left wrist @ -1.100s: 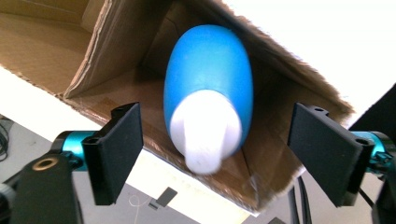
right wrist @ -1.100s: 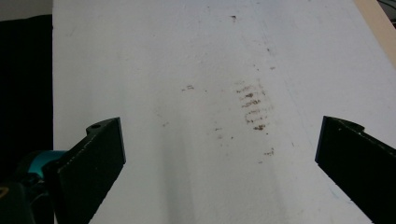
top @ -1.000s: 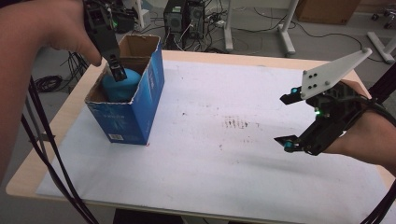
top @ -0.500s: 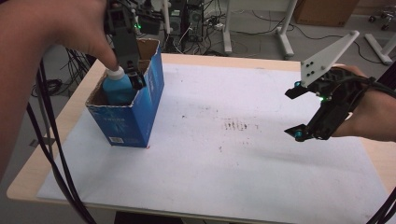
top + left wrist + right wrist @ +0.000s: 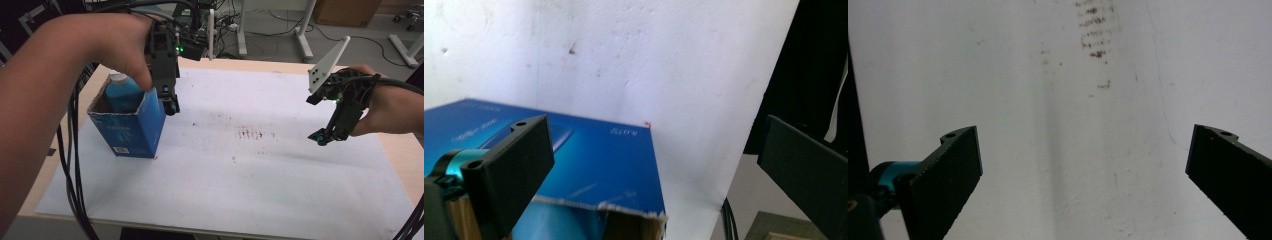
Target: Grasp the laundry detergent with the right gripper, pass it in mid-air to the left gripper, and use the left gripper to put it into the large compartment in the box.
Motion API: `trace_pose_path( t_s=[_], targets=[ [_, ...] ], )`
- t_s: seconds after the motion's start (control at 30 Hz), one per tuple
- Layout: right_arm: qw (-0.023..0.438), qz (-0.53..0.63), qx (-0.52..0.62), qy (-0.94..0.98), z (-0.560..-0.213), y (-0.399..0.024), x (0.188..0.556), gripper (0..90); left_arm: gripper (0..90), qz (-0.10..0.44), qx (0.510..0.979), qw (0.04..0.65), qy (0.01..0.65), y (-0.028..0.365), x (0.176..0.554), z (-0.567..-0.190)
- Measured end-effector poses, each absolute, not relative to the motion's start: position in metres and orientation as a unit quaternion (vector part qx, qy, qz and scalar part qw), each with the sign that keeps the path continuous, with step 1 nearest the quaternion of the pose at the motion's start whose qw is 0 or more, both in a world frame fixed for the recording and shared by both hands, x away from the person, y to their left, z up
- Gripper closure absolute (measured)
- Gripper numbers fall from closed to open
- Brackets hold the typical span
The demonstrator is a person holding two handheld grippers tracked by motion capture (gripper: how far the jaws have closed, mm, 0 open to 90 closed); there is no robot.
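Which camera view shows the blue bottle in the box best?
The high view: the blue bottle with its white cap stands inside the blue box. The left gripper view shows the box's side and torn rim; the right gripper view shows the white table cover.

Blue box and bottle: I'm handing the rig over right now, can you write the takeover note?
Left gripper: open, nothing between the jaws, which have just been opening; it hangs at the box's right rim.
Right gripper: open and empty, over the white sheet at the table's right side.
Blue box: upright at the sheet's left, top open.
Blue bottle: standing inside the box, white cap above the rim.
Done: bottle is in the box and released.
Left: probably clear the left gripper away; whether the flaps need closing I cannot tell.
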State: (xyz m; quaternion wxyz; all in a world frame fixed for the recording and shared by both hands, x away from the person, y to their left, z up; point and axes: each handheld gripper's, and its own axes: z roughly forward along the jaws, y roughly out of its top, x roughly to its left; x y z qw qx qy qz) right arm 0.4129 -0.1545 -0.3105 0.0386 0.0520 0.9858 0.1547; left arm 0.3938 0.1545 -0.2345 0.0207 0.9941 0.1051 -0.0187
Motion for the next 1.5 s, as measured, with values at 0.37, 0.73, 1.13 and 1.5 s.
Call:
trace_pose_path(
  t_s=[0.37,0.73,1.13,1.5],
  targets=[
    [0.027,0.121,0.046,0.991,-0.323,-0.15,0.418,0.6,1.6,-0.013,0.996,0.003,0.086,0.139,0.399,-0.254],
    [0.026,0.118,0.043,0.992,-0.328,-0.15,0.423,0.7,1.6,-0.01,0.996,0.011,0.085,0.134,0.404,-0.268],
    [0.026,0.114,0.044,0.992,-0.331,-0.149,0.425,0.6,1.6,-0.012,0.997,0.012,0.079,0.128,0.407,-0.277],
    [0.027,0.114,0.045,0.992,-0.33,-0.151,0.425,0.7,1.6,-0.018,0.997,0.014,0.076,0.127,0.406,-0.277]
  ],
)
